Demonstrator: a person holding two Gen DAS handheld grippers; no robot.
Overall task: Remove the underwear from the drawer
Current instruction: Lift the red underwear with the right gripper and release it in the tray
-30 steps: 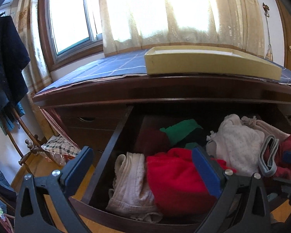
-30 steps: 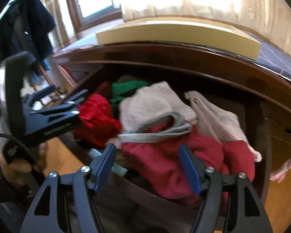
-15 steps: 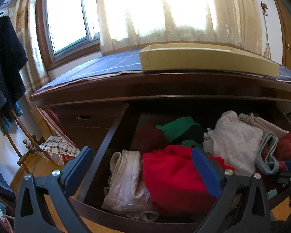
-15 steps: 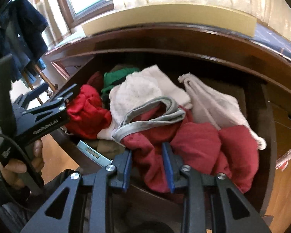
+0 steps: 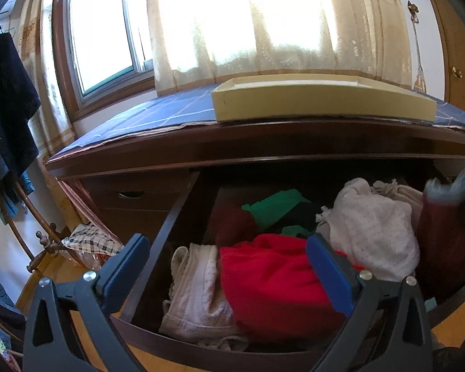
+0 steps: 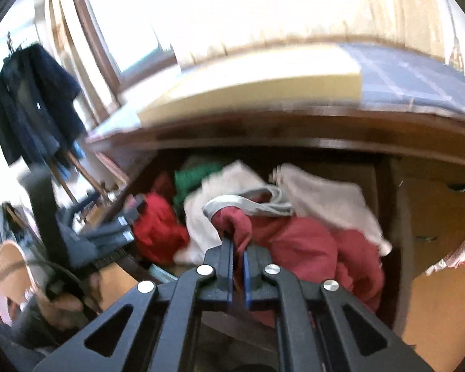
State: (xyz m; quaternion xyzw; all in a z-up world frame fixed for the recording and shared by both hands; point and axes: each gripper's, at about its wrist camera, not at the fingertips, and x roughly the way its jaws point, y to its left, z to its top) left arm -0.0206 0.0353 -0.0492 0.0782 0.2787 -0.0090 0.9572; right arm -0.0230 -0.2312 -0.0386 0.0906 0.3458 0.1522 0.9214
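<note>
Two claws over the open drawer [image 5: 158, 248], both angled down. Right claw [image 6: 238, 249] clenched on a fold of the dark red underwear [image 6: 294, 245], pinched between blue pads; garment lies on the pile at the drawer's right. Left claw [image 5: 226, 257] released, wide apart above bright red cloth [image 5: 269, 288]. Beyond: yellow tray [image 5: 319, 102] on the surface.

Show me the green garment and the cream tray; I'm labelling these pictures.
green garment [image 5: 276, 206], left wrist view, middle of its visible fold.
cream tray [image 5: 322, 105], left wrist view, front wall.
</note>
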